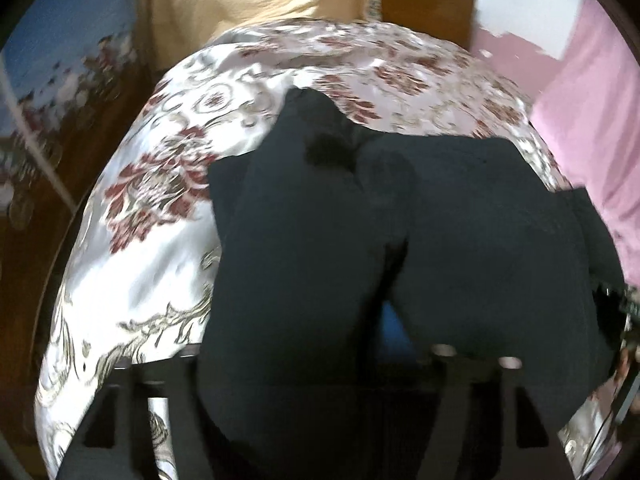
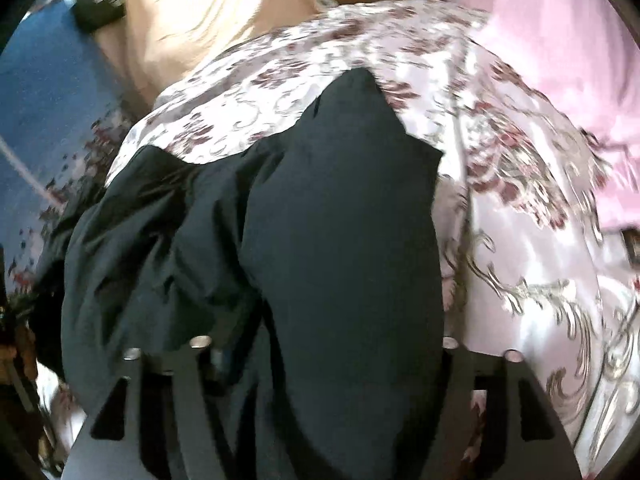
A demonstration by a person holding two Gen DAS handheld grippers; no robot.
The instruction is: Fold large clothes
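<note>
A large black garment lies bunched in thick folds on a bed covered by a shiny floral spread. My left gripper points down at it. Its jaws stand wide apart and open, and a hump of the black cloth rises between them without being pinched. In the right wrist view the same garment fills the middle of the picture, rumpled toward the left. My right gripper is open too, one finger on each side of a thick fold. The cloth hides the inner faces of the fingers.
The floral spread reaches right and far around the garment. A pink cloth lies at the right, a beige cloth at the far side. Wooden furniture stands behind. A blue patterned surface and a small dark object are at the left.
</note>
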